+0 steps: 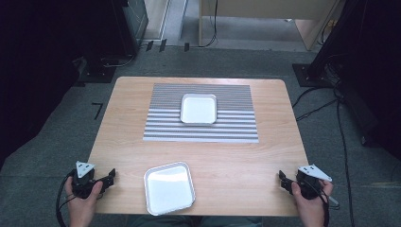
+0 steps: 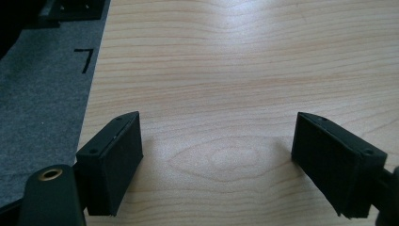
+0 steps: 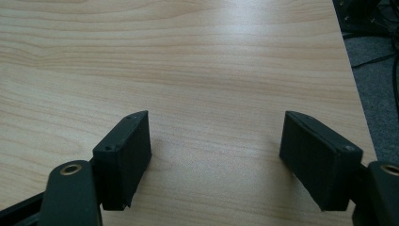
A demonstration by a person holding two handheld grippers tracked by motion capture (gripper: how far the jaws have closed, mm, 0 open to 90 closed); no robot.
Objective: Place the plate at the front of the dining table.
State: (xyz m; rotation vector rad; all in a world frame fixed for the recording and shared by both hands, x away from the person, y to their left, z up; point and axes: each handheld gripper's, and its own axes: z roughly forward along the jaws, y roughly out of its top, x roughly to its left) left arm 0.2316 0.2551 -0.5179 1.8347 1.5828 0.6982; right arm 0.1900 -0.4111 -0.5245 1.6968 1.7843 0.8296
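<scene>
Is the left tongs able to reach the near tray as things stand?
Probably yes: the left tongs are open, and bare table lies between them and the near tray.

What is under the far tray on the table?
The far tray sits on a striped mat, which lies on the table. The mat shows on every side of the tray; the part directly beneath is covered.

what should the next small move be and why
Probably bring the left gripper in toward the near tray. Both grippers sit at the table's near corners with jaws open and nothing between them, and that tray is the closest thing to hand; the far tray rests on the striped mat.
</scene>
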